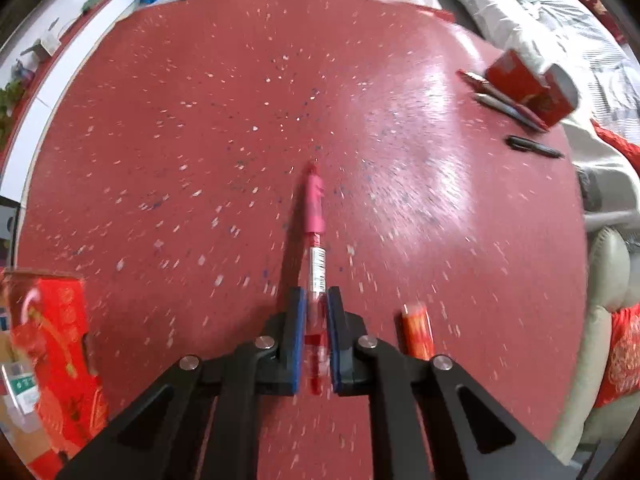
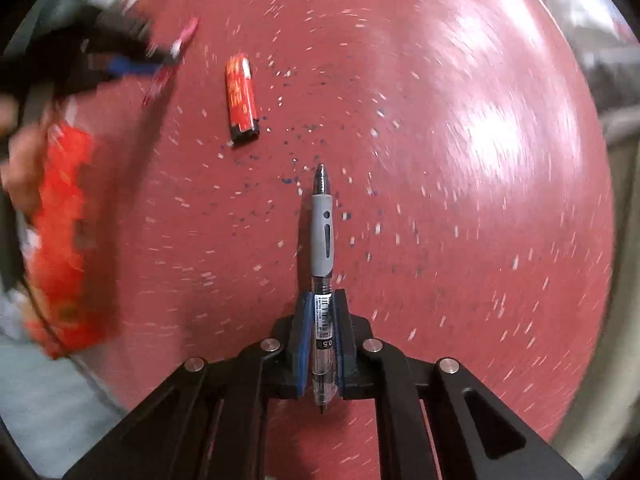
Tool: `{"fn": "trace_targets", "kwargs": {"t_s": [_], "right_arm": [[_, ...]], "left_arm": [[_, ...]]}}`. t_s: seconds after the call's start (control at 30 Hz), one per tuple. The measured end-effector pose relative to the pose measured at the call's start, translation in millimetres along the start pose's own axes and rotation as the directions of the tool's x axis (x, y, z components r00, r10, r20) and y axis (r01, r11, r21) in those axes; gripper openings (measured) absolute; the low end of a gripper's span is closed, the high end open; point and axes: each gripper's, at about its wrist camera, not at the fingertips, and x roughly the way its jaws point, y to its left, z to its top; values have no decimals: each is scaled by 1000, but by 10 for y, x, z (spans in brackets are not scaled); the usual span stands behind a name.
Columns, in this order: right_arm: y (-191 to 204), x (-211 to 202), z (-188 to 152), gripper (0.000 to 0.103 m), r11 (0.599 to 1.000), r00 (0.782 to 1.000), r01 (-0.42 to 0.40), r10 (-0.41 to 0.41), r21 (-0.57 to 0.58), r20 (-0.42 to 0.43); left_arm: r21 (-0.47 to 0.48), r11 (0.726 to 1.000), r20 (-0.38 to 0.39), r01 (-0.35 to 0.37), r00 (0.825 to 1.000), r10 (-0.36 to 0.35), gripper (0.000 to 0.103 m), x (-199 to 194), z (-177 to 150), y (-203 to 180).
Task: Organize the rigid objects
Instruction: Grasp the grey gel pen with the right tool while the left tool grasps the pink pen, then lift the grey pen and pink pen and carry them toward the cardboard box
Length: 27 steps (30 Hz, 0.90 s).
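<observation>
My left gripper [image 1: 316, 300] is shut on a red gel pen with a pink grip [image 1: 315, 208], held above the red speckled table [image 1: 224, 128] and pointing forward. My right gripper [image 2: 322, 300] is shut on a black gel pen with a grey grip [image 2: 322, 232], also above the table. A red lighter [image 2: 241, 98] lies on the table; it also shows in the left wrist view [image 1: 417, 330]. In the right wrist view the left gripper [image 2: 160, 62] and its red pen [image 2: 182, 40] appear blurred at the upper left.
A red carton [image 1: 532, 86] lies at the table's far right on several pens [image 1: 504, 104], with a black pen [image 1: 534, 147] nearby. Another red box [image 1: 52, 340] stands at the left edge, also in the right wrist view [image 2: 64, 240]. Bedding and clutter surround the table.
</observation>
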Motion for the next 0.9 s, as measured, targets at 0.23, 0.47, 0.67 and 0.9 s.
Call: {"fn": "trace_targets", "kwargs": {"t_s": [0.23,0.47,0.67,0.9], "right_arm": [[-362,-263,-250,11,993,997,-75,75,94,1],[-219,-289,-439,11,997,998,-54,57,56,-40],[-150,-315,-483,11,998,997,-58,59,34,-42],[-189,-455,-518,11,998,998,-58,59,32,-32]], "left_arm": [[-2,998,9,70,998,-70,11,-509,-504,150],[10,999,-62,-32,998,33,15,-234,-853,204],[64,988,-28,-140,989,142,70,35,-691,83],[52,976,-83,-212,973,215,73,285,-605,28]]}}
